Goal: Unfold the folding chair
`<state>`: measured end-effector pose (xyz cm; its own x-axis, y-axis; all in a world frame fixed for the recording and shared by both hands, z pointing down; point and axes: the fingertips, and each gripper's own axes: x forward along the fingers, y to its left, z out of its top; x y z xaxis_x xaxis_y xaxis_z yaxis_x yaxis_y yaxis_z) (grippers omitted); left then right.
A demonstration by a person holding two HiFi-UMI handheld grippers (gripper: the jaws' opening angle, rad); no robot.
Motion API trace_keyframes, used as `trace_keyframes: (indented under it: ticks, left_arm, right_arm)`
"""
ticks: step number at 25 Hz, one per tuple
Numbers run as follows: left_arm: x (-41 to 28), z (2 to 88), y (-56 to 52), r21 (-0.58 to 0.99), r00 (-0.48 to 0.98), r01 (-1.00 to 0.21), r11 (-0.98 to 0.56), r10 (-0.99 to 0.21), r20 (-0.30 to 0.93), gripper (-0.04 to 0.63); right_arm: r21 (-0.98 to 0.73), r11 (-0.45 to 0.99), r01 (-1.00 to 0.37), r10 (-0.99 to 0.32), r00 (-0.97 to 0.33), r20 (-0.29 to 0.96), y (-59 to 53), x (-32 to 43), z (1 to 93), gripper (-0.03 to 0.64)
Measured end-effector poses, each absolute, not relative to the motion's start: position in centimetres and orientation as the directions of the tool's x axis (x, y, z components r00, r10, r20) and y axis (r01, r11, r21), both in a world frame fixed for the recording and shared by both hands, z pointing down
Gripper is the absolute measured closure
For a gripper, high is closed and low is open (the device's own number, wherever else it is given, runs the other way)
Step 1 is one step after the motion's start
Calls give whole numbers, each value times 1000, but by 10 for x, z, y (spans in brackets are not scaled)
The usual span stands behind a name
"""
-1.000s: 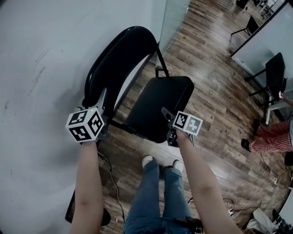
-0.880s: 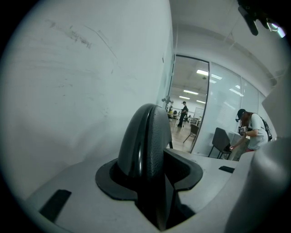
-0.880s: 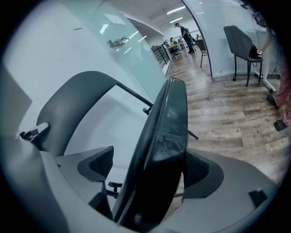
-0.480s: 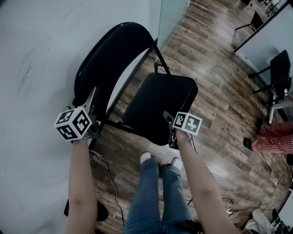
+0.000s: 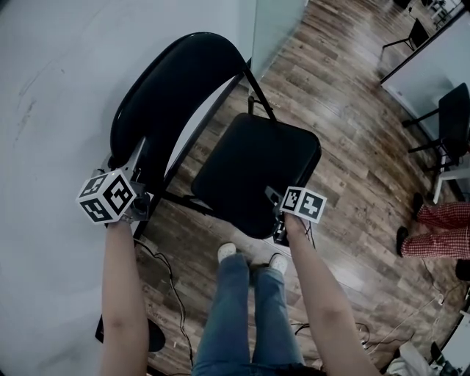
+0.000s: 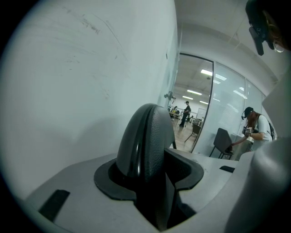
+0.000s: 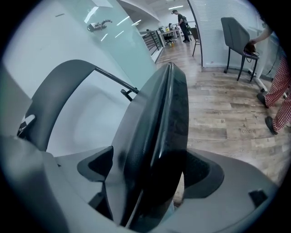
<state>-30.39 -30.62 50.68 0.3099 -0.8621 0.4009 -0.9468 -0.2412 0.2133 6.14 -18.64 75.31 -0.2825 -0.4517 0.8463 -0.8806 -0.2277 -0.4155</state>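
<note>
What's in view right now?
black padded metal folding chair: one, black, beside the wall
white wall: one, white, left
glass partition: one, clear, top centre
wooden plank floor: one, brown, underneath
spare chairs: two, black, far right
bystander's red checked trousers: one pair, right edge
floor cables: several, dark, by the feet
jeans-clad legs: two, blue, bottom centre
left claw: one, grey, shut on the backrest
right claw: one, grey, shut on the seat

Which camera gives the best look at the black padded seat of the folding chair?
The head view: the black padded seat shows nearly whole from above. The right gripper view shows it only edge-on between its jaws. The left gripper view shows the black curved backrest instead.
</note>
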Motion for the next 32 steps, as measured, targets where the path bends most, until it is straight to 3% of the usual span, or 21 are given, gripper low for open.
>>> trace_keyframes:
  ticks: [5, 25, 32]
  left_arm:
    - [-295, 519, -300, 227, 311, -945, -235, -861, 402, 402]
    - [-272, 565, -288, 262, 307, -942, -209, -852, 425, 391]
    - [-256, 583, -280, 275, 313, -939, -207, -847, 430, 391]
  right_arm:
    - [-389, -258, -884, -413, -263, 872, -173, 85, 780, 169]
    - [-517, -274, -811, -412, -387, 825, -133, 143, 857, 169]
    - [-542, -302, -784, -380, -423, 823, -122, 163, 888, 124]
